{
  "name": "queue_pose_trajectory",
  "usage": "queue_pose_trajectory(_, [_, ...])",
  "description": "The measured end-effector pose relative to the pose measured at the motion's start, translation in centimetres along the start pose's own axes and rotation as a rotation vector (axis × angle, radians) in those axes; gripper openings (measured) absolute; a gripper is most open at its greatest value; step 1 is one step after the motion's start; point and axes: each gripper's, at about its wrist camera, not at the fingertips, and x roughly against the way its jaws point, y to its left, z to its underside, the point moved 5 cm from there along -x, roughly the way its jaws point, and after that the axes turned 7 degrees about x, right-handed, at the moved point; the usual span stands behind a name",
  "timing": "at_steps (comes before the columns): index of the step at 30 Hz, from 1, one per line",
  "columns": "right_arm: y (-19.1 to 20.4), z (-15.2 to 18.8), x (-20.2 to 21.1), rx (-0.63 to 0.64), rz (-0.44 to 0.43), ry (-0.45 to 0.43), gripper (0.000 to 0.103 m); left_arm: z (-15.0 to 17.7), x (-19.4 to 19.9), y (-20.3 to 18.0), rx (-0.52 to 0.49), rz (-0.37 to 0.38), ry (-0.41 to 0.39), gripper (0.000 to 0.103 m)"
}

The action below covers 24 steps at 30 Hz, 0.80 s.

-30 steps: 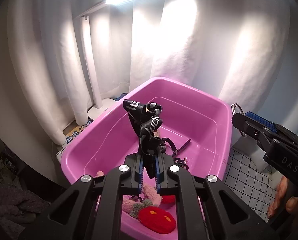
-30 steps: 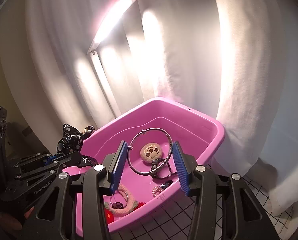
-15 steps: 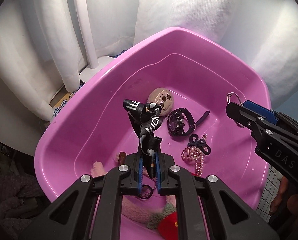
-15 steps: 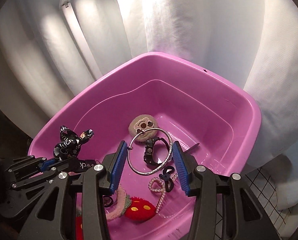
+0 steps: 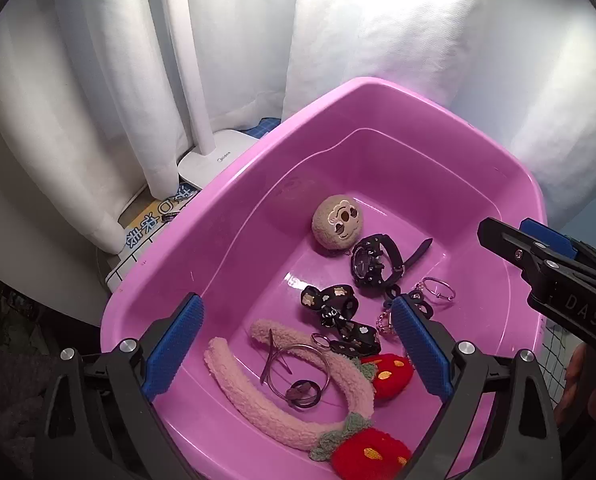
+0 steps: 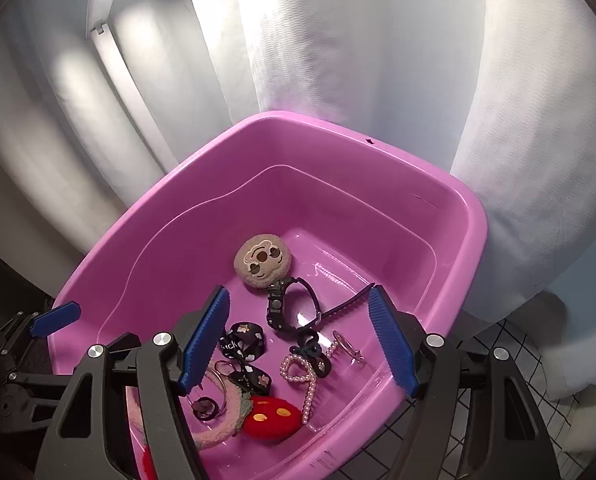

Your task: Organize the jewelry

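Observation:
A pink plastic tub (image 5: 234,184) (image 6: 170,184) holds the jewelry. The black printed ribbon (image 5: 337,318) (image 6: 242,344) lies on its floor. The silver ring bangle (image 5: 437,289) (image 6: 347,345) lies near a black watch (image 5: 373,264) (image 6: 284,306). A pearl bracelet (image 6: 299,372), a beige plush face (image 5: 337,226) (image 6: 262,261) and a pink fuzzy headband with red strawberries (image 5: 258,392) (image 6: 272,416) also lie inside. My left gripper (image 5: 296,346) is open and empty above the tub's near end. My right gripper (image 6: 299,334) is open and empty above the tub.
White curtains (image 5: 417,32) hang behind the tub. A white lamp base and post (image 5: 214,152) stand at the back left, beside a printed box (image 5: 150,224). A black-gridded white surface (image 6: 497,344) lies right of the tub.
Both grippers opened. The left let go of the black ribbon and the right let go of the silver bangle; both now lie in the tub. Both cameras tilted further down.

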Motion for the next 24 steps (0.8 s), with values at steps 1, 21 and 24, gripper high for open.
queue_pose_trajectory(1, [0.0,0.1,0.2,-0.002,0.004,-0.003,0.069,0.0,0.1,0.0,0.003,0.001,0.001,0.093])
queue_pose_trajectory(21, [0.0,2.3,3.0,-0.026,0.012,-0.04,0.069,0.6,1.8,0.0,-0.002,-0.021,-0.026,0.093])
queue_pose_trajectory(24, [0.1,2.4,3.3,-0.024,0.012,-0.046,0.069,0.8,2.2,-0.1,0.0,-0.017,-0.032,0.093])
